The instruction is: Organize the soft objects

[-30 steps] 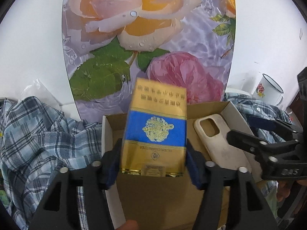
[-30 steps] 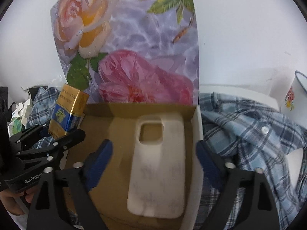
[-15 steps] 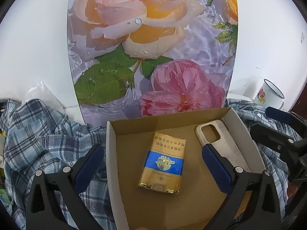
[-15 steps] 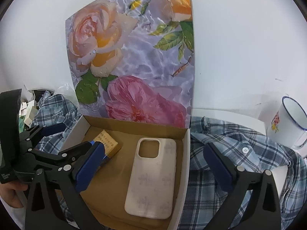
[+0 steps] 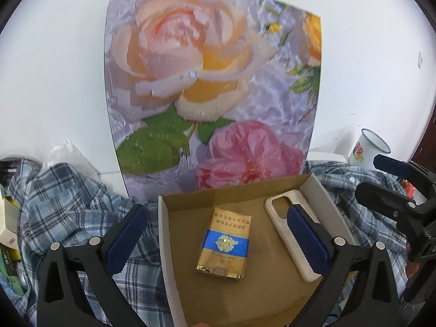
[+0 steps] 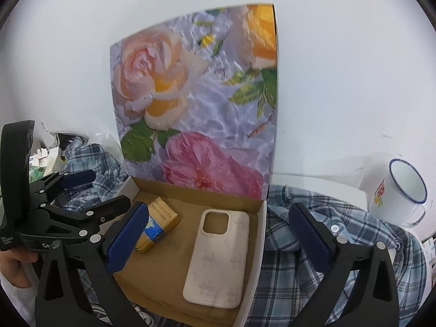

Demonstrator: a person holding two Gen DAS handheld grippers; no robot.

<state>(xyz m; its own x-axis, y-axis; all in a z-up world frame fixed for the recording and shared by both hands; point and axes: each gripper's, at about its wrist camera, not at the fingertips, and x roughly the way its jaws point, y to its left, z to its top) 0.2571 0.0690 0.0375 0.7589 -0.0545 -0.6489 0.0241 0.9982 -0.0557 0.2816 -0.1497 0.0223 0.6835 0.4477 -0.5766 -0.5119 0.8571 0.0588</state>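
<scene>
A gold and blue packet (image 5: 224, 244) lies flat in the cardboard box (image 5: 166, 234); it also shows in the right wrist view (image 6: 159, 223). A cream phone case (image 6: 218, 256) lies beside it in the box (image 6: 252, 259), on the right; the left wrist view shows it too (image 5: 284, 218). My left gripper (image 5: 218, 234) is open and empty above the box. My right gripper (image 6: 220, 234) is open and empty, raised over the box's right side. A blue plaid shirt (image 5: 62, 212) lies around the box on both sides (image 6: 340, 248).
The box's flowered lid (image 5: 212, 95) stands upright against the white wall behind. A white enamel mug (image 6: 400, 199) stands at the right on the shirt's far edge. Small packages (image 6: 46, 160) lie at the far left.
My left gripper let go of the gold packet, which now lies in the box, then opened wide and pulled back. My right gripper also drew back and up.
</scene>
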